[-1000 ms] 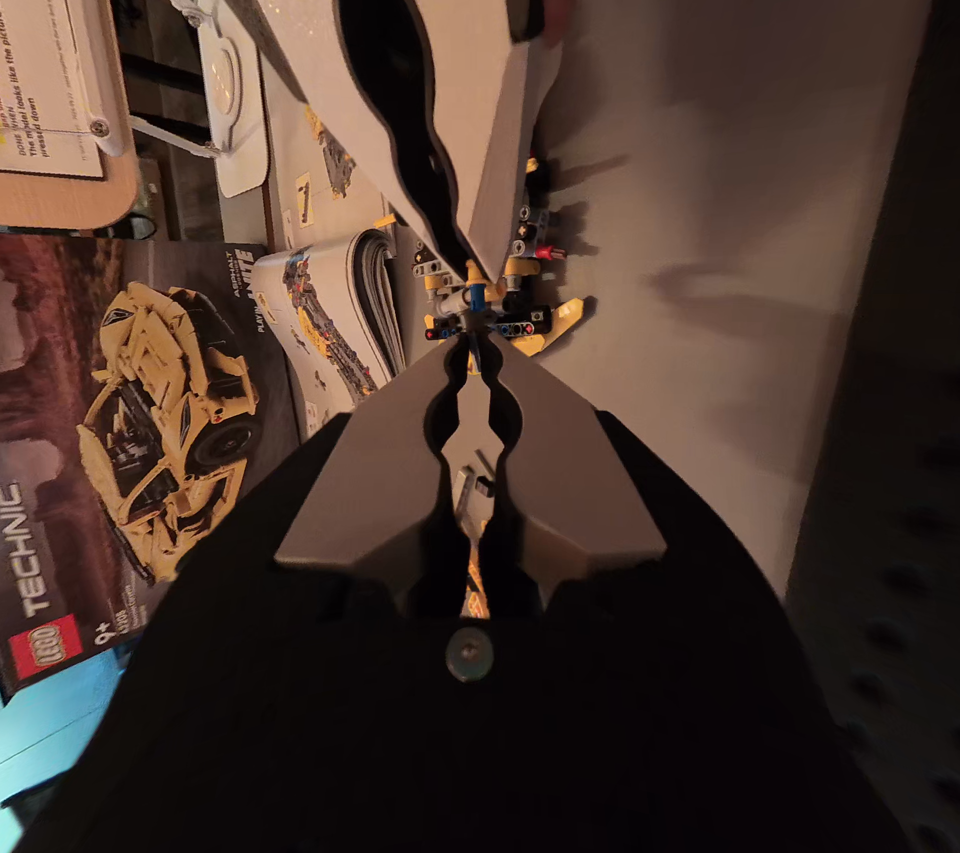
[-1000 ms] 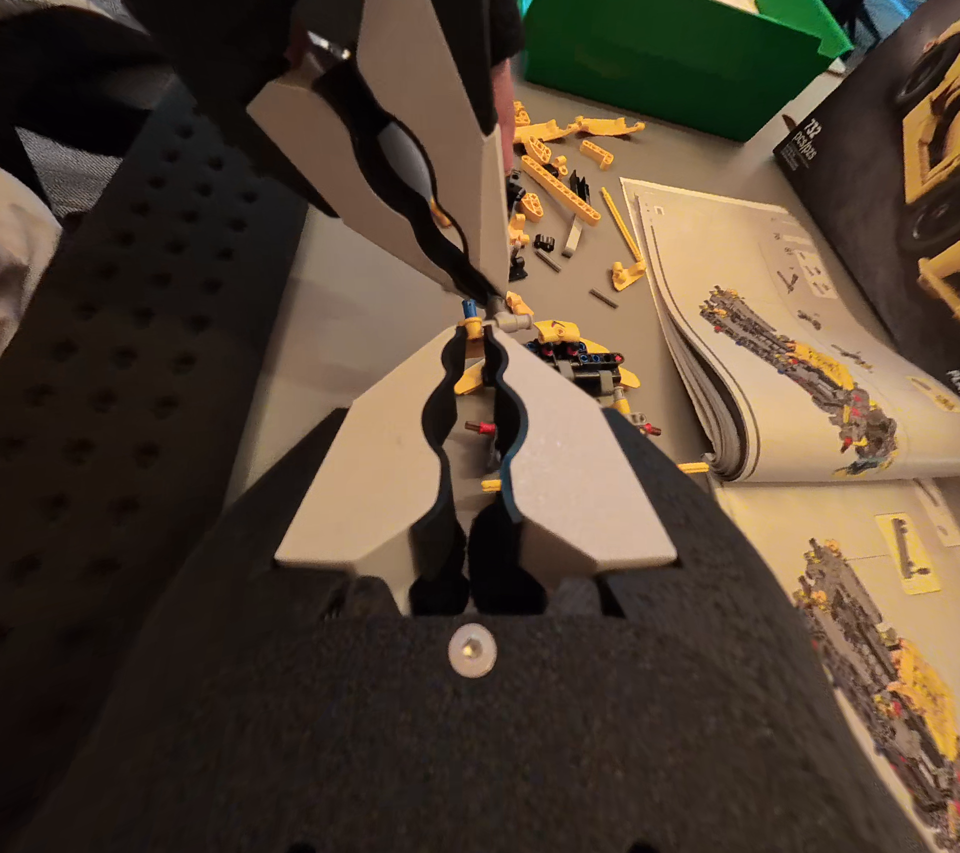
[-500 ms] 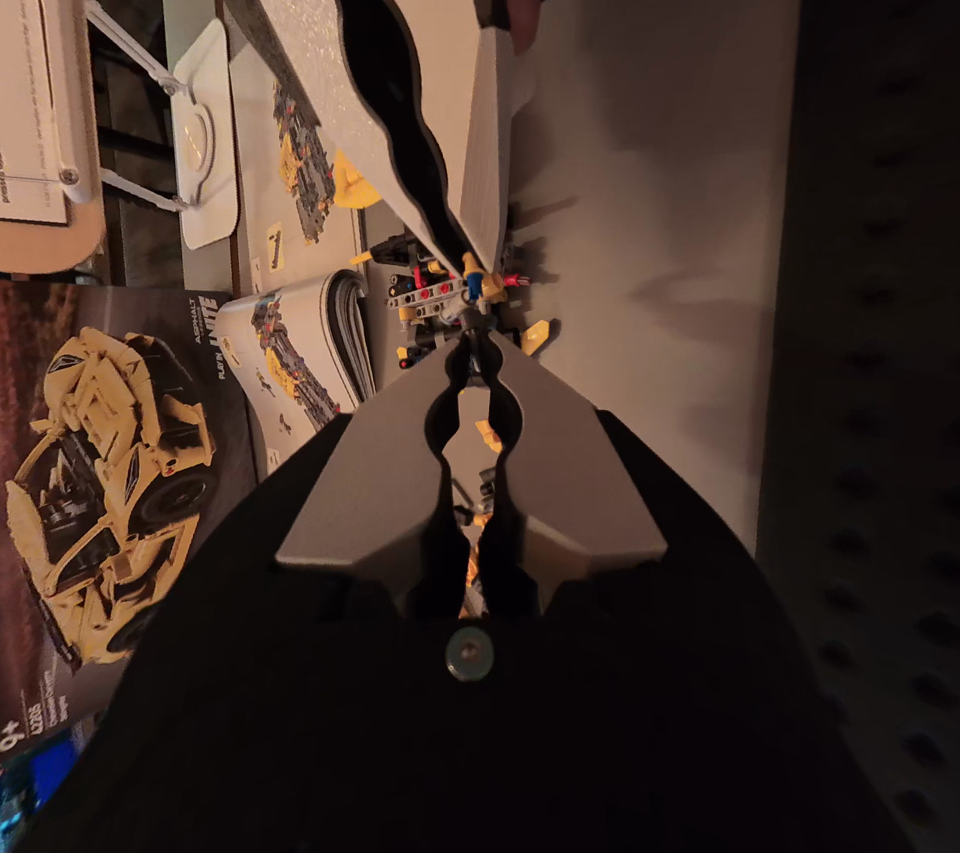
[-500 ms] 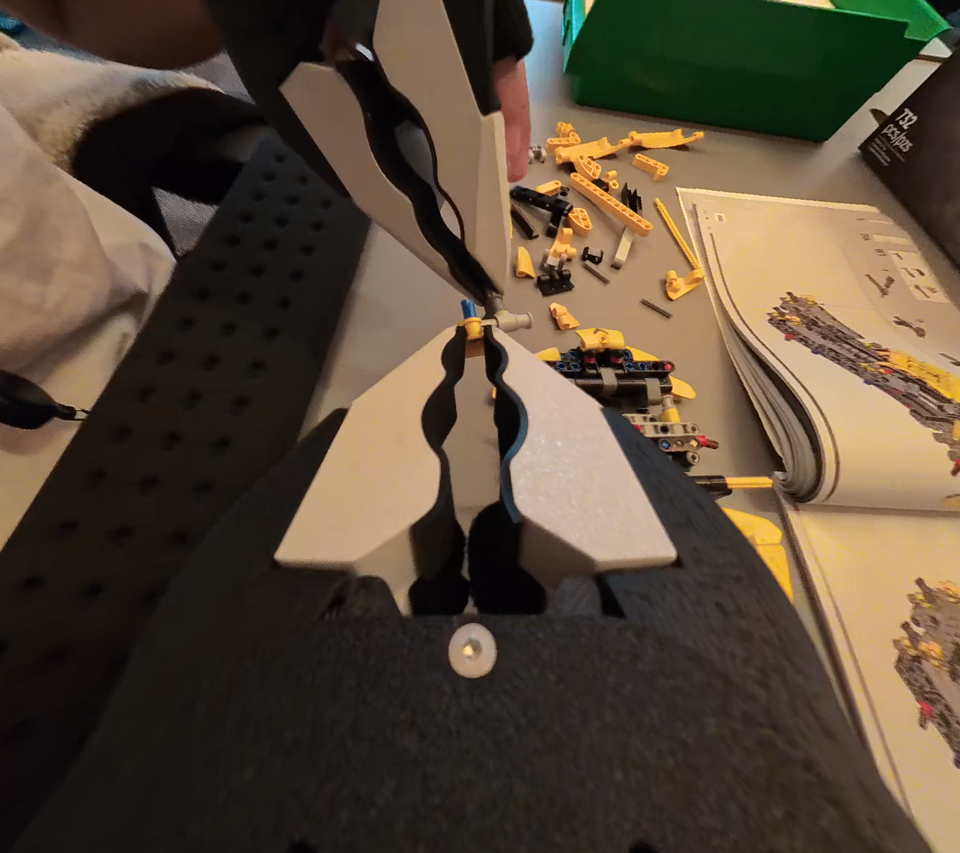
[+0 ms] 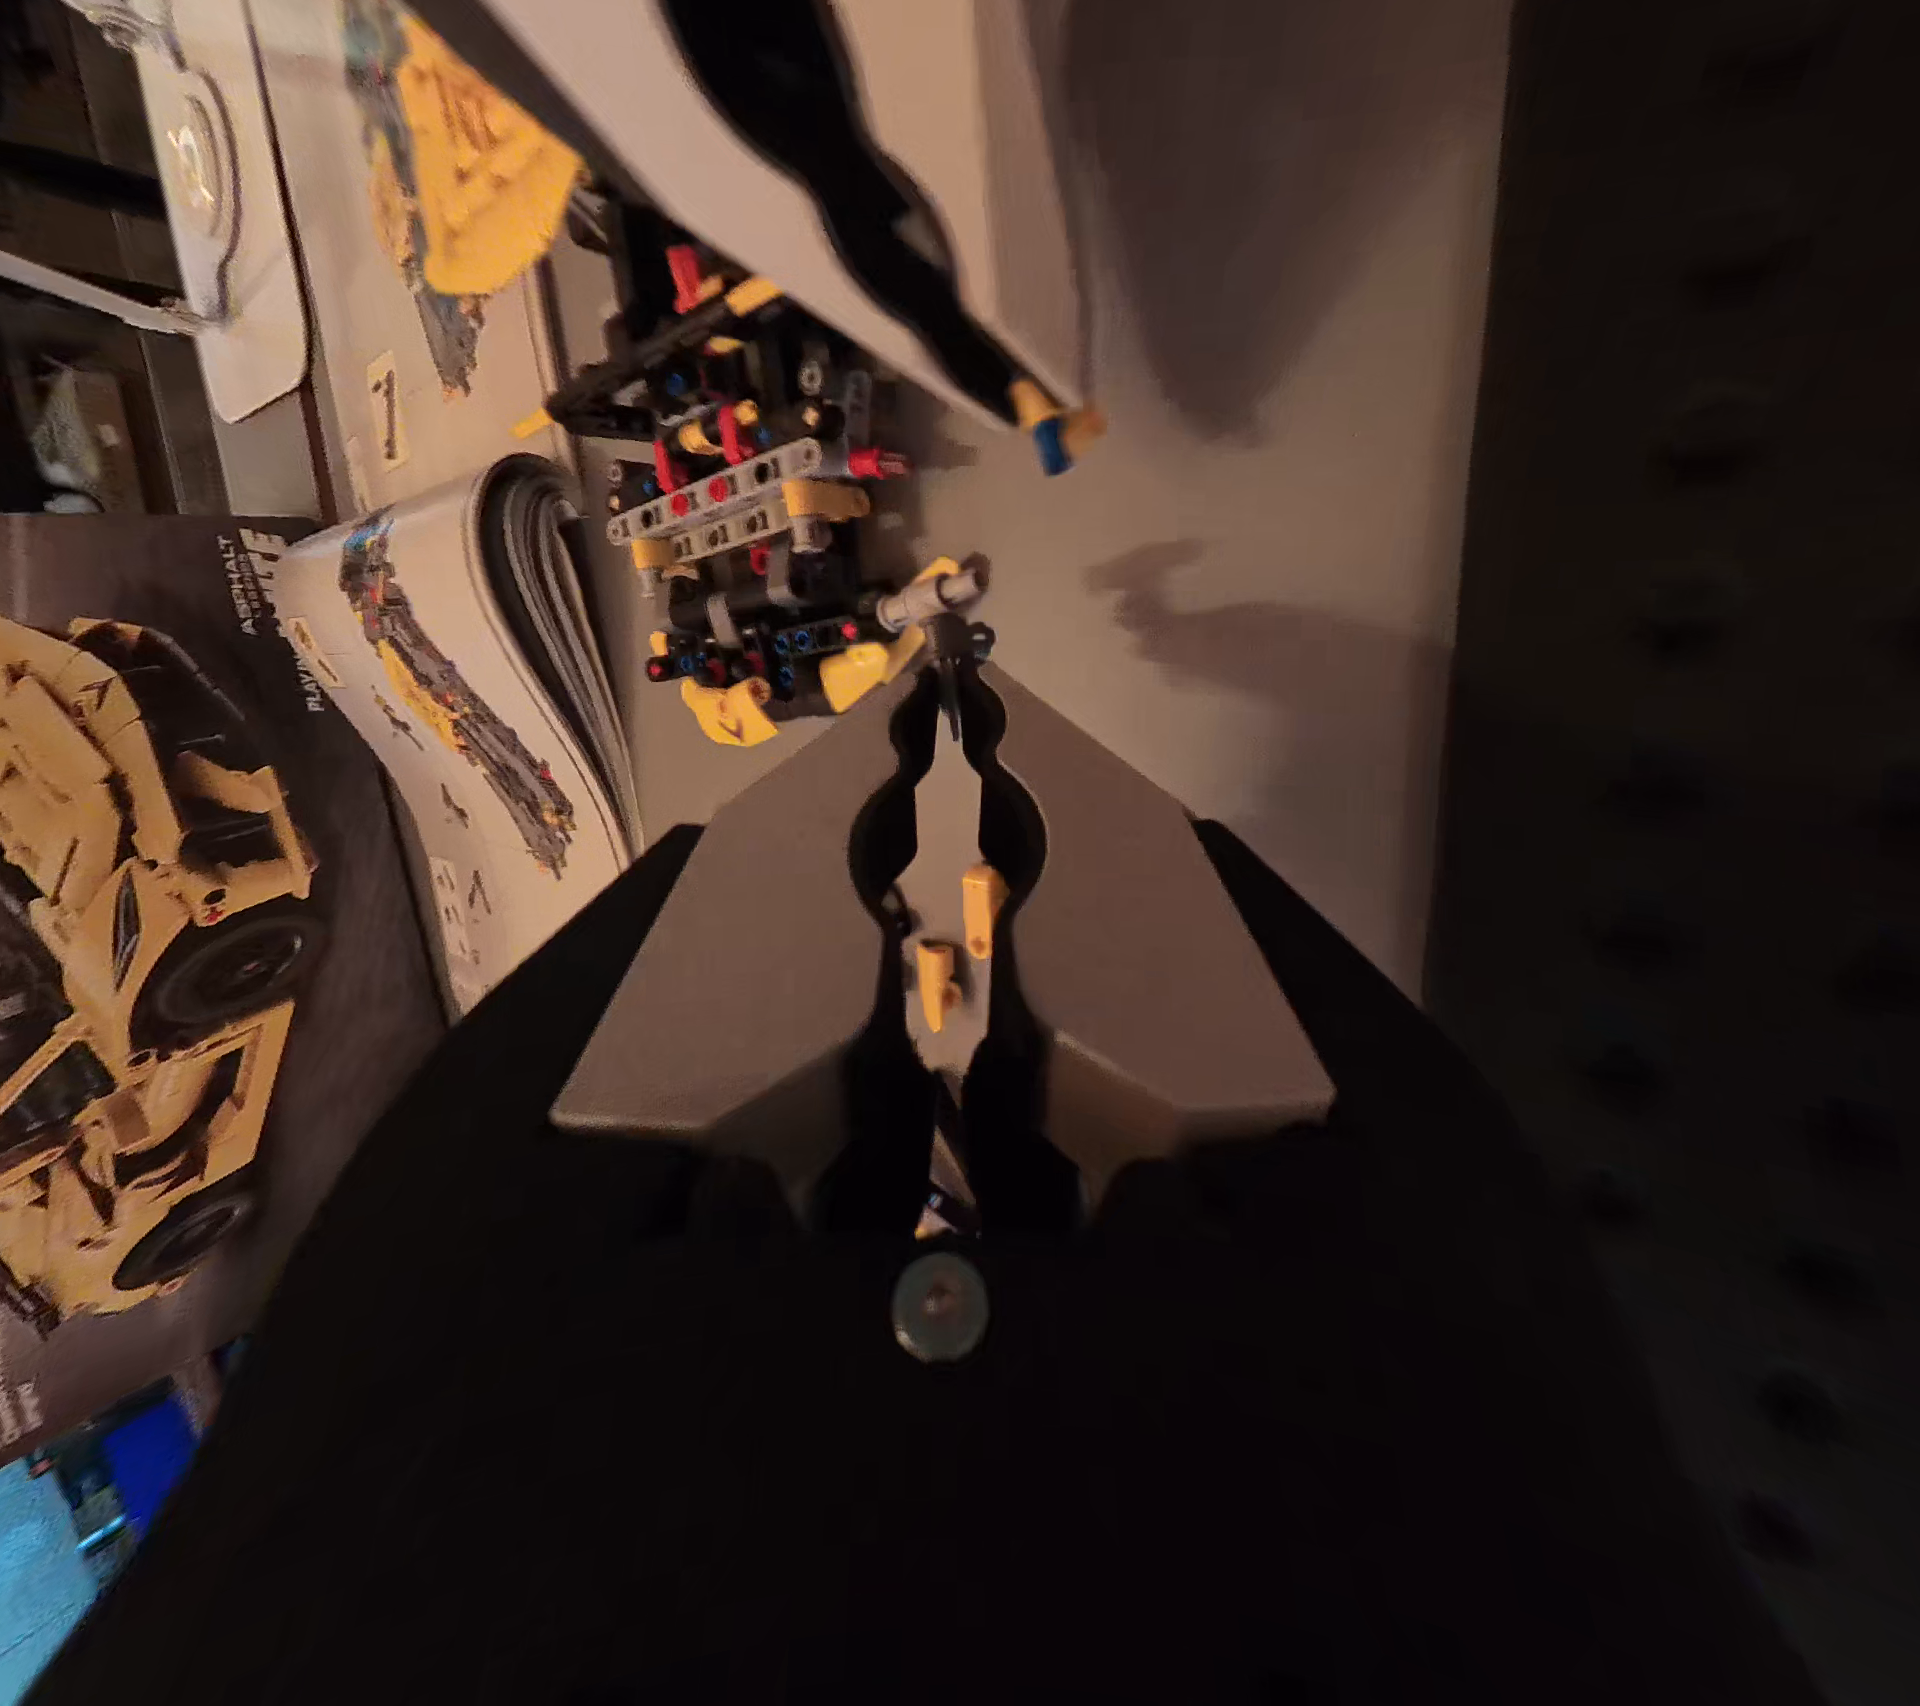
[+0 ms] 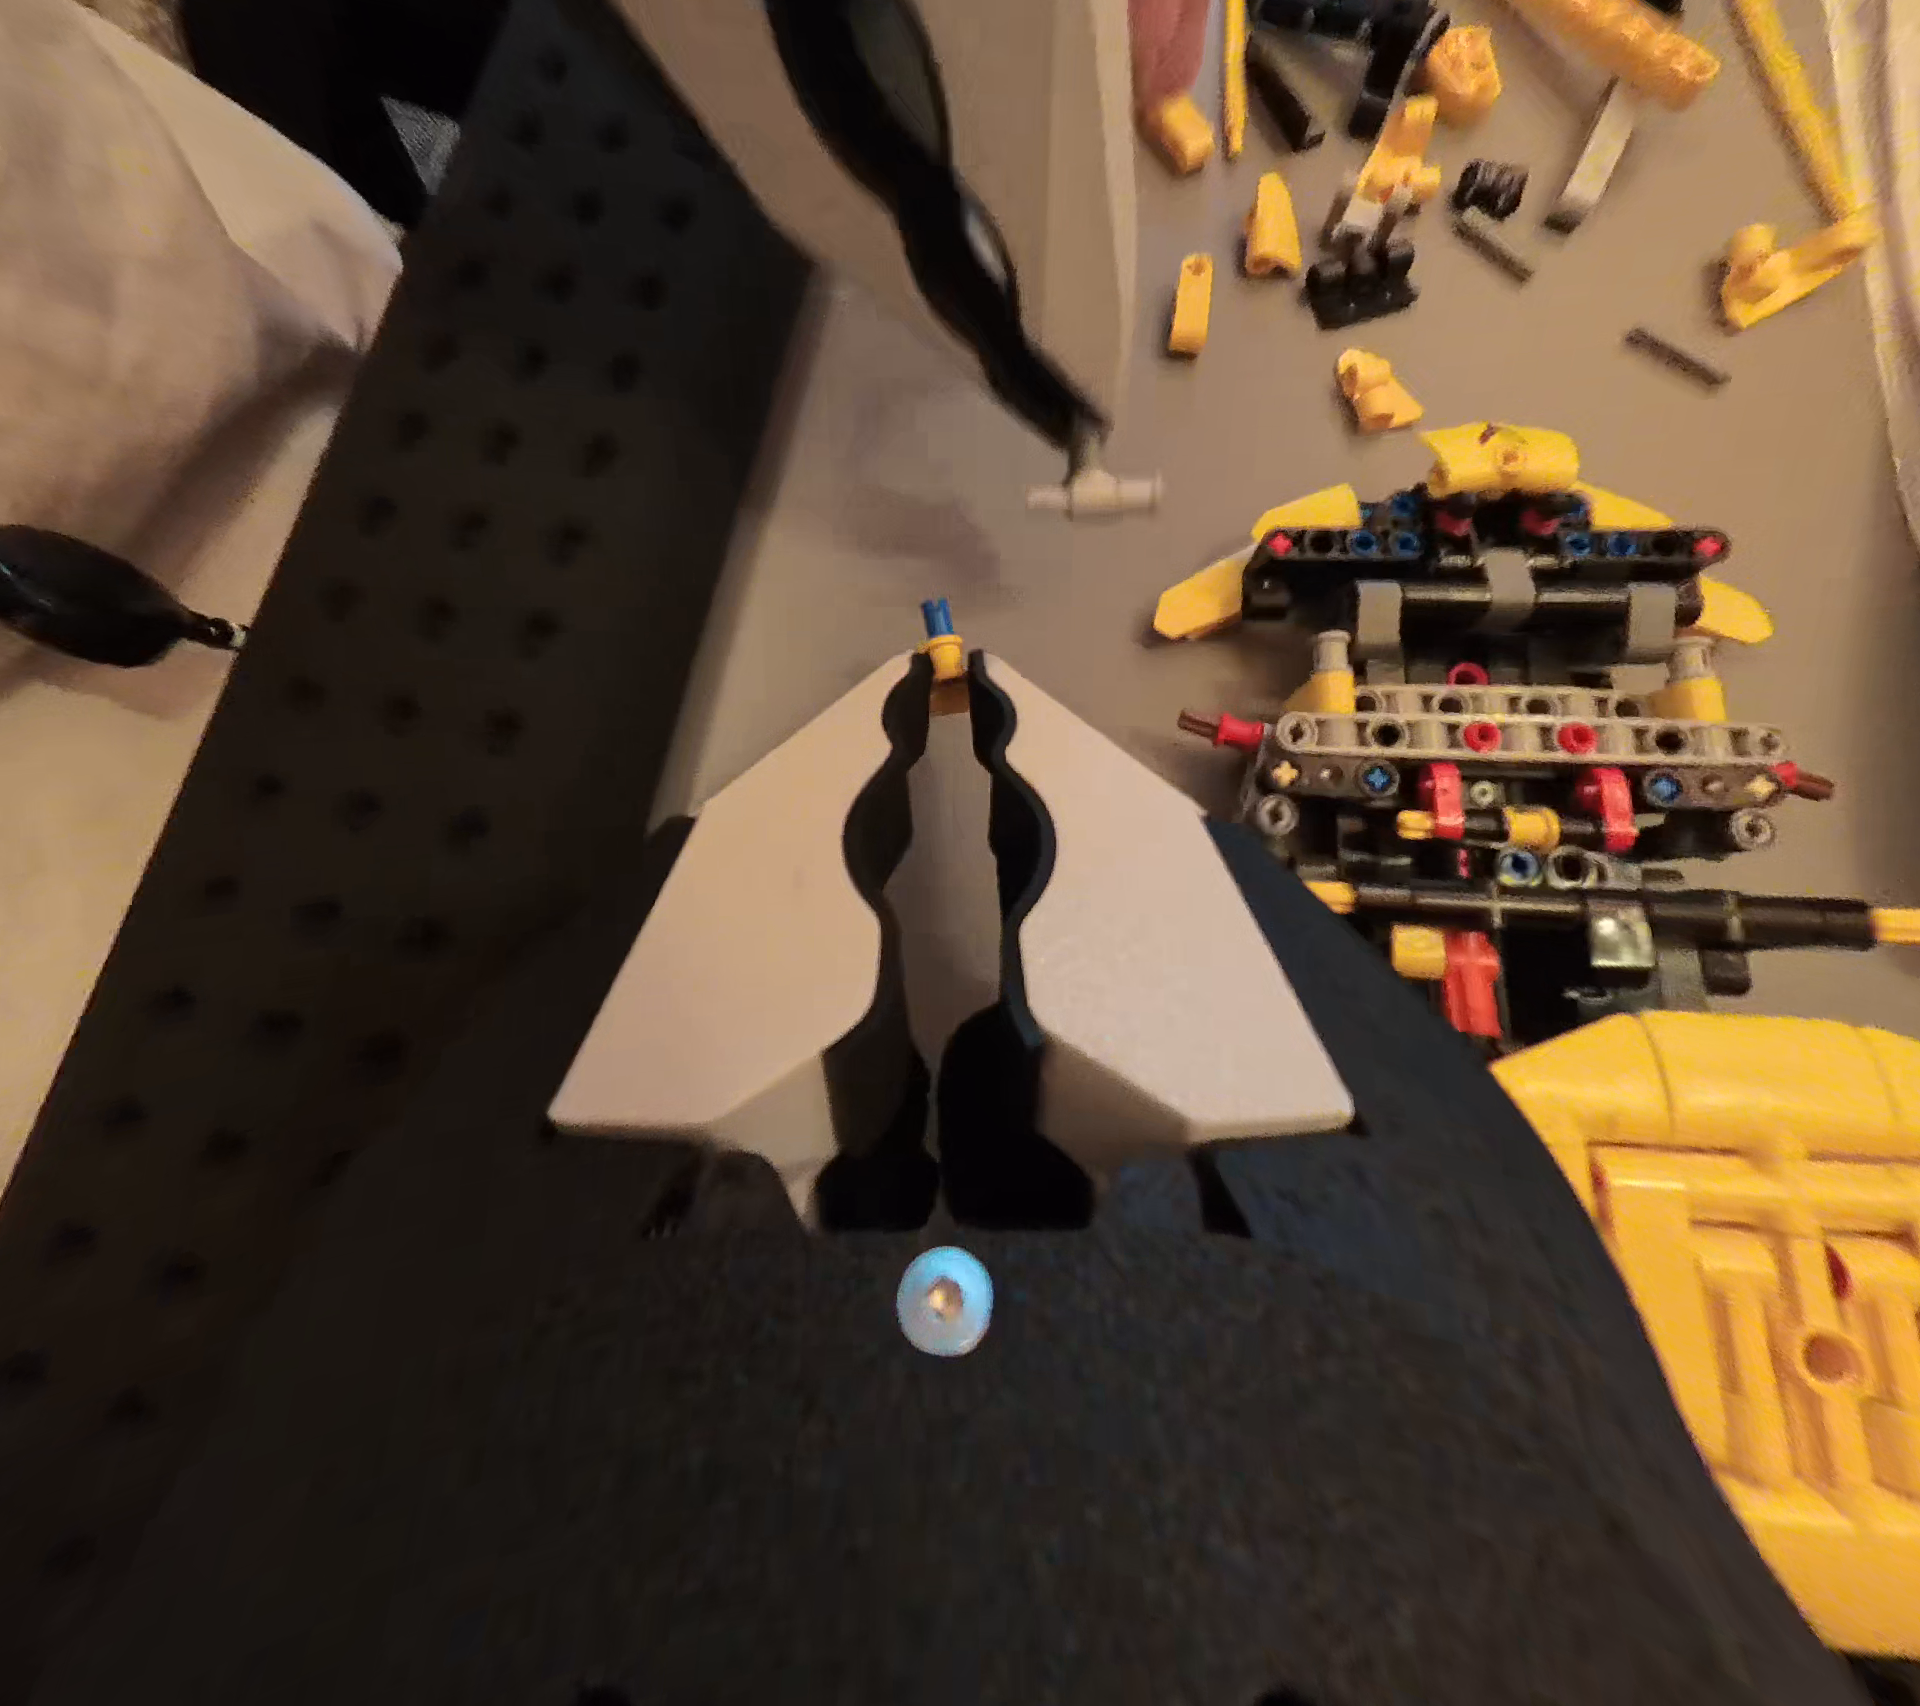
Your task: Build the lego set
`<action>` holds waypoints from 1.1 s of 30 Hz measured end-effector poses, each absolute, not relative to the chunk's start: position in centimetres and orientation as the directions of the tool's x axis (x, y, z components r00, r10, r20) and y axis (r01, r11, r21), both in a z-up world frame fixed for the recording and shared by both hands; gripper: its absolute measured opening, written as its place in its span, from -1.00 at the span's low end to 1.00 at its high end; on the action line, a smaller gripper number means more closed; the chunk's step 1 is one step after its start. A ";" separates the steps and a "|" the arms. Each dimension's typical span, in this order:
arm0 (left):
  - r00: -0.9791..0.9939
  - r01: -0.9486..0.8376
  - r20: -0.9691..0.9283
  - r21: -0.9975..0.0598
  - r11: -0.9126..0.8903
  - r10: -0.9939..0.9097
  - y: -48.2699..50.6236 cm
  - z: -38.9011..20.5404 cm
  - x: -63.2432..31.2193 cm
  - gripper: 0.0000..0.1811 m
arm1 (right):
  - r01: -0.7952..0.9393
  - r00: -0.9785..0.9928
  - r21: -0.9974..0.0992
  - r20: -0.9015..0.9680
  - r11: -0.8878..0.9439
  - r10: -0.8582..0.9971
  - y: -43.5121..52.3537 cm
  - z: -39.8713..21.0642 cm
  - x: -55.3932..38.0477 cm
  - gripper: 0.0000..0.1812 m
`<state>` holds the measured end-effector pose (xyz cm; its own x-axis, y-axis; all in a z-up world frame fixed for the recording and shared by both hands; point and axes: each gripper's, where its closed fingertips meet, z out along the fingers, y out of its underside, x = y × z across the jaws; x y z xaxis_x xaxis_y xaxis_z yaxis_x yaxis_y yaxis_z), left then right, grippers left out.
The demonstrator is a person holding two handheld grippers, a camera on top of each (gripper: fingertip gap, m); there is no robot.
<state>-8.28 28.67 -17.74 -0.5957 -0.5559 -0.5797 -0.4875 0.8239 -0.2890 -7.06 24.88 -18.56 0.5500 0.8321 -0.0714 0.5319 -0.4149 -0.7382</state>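
My left gripper (image 5: 951, 674) is shut on the stem of a small grey T-shaped connector (image 5: 930, 602). It shows in the right wrist view (image 6: 1081, 425) with the connector (image 6: 1096, 496) hanging at its tips. My right gripper (image 6: 943, 669) is shut on a small yellow piece with a blue pin (image 6: 940, 638). It also shows in the left wrist view (image 5: 1044, 409), where the yellow and blue piece (image 5: 1051, 428) sticks out of its tips. The two held pieces are apart. The part-built black, grey and yellow chassis (image 6: 1496, 721) lies on the table; it shows in the left wrist view too (image 5: 748, 534).
Several loose yellow and black parts (image 6: 1455, 46) lie beyond the chassis. A large yellow body panel (image 6: 1766, 1261) is at the lower right. The open instruction booklet (image 5: 447, 680) and the set's box (image 5: 135, 877) lie beside the chassis. A black perforated strip (image 6: 416, 617) runs along the table edge. Spacing between my two grippers at the tips: around 5 cm.
The two grippers' tips were together with the pieces touching; now they have drawn apart, each keeping its own piece. Both cameras sit closer to the table and chassis.
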 end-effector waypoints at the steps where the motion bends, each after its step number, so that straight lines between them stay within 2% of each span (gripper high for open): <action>1: -0.601 -0.492 -0.580 -0.273 0.827 -0.550 28.6 -18.3 -8.4 -0.96 | 0.509 0.561 -0.762 -0.059 -0.400 0.825 25.3 -17.9 -7.1 -0.93; 3: -0.601 -0.501 -0.581 -0.262 0.825 -0.549 28.6 -19.1 -8.4 -0.96 | 0.493 0.567 -0.775 -0.059 -0.396 0.822 25.5 -17.6 -7.1 -0.93; 6: -0.602 -0.512 -0.587 -0.236 0.826 -0.541 28.8 -19.9 -8.5 -0.96 | 0.604 0.554 -0.680 -0.018 -0.417 0.832 24.7 -20.1 -6.6 -0.93; 11: -0.595 -0.507 -0.576 -0.271 0.818 -0.560 28.2 -19.9 -8.5 -0.96 | 0.610 0.544 -0.659 -0.055 -0.440 0.837 24.4 -21.1 -7.3 -0.91; 14: -0.586 -0.505 -0.570 -0.298 0.810 -0.575 28.2 -19.5 -8.6 -0.96 | 0.599 0.538 -0.660 -0.088 -0.454 0.838 24.1 -21.0 -7.2 -0.77; 20: -0.548 -0.450 -0.632 -0.331 0.830 -0.549 27.7 -17.3 -8.2 -0.96 | 0.377 0.574 -0.830 -0.140 -0.412 0.807 26.0 -16.2 -7.8 -0.52; 24: -0.551 -0.403 -0.644 -0.353 0.845 -0.531 26.7 -16.2 -8.1 -0.96 | 0.366 0.590 -0.848 -0.108 -0.384 0.800 26.6 -15.8 -7.6 -0.59; 26: -0.548 -0.398 -0.635 -0.374 0.838 -0.544 26.4 -15.7 -8.0 -0.96 | 0.371 0.575 -0.848 -0.111 -0.379 0.811 26.3 -15.8 -7.9 -0.70; 28: -0.545 -0.405 -0.621 -0.393 0.825 -0.563 26.3 -15.3 -8.1 -0.96 | 0.388 0.572 -0.852 -0.078 -0.353 0.817 26.3 -15.6 -8.0 -0.73; 30: -0.522 -0.416 -0.588 -0.457 0.786 -0.618 26.2 -14.7 -8.1 -0.96 | 0.372 0.568 -0.862 -0.083 -0.345 0.819 26.2 -15.0 -8.0 -0.73; 33: -0.432 -0.373 -0.442 -0.706 0.602 -0.786 26.4 -11.8 -7.8 -0.90 | 0.204 0.546 -0.910 -0.200 -0.360 0.813 26.3 -12.6 -7.7 -0.74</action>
<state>-7.79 26.39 -11.78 -0.4320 -0.7863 -0.4418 -0.3726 0.6017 -0.7065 -7.73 26.26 -12.63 0.5464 0.8134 -0.1996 0.2041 -0.3604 -0.9102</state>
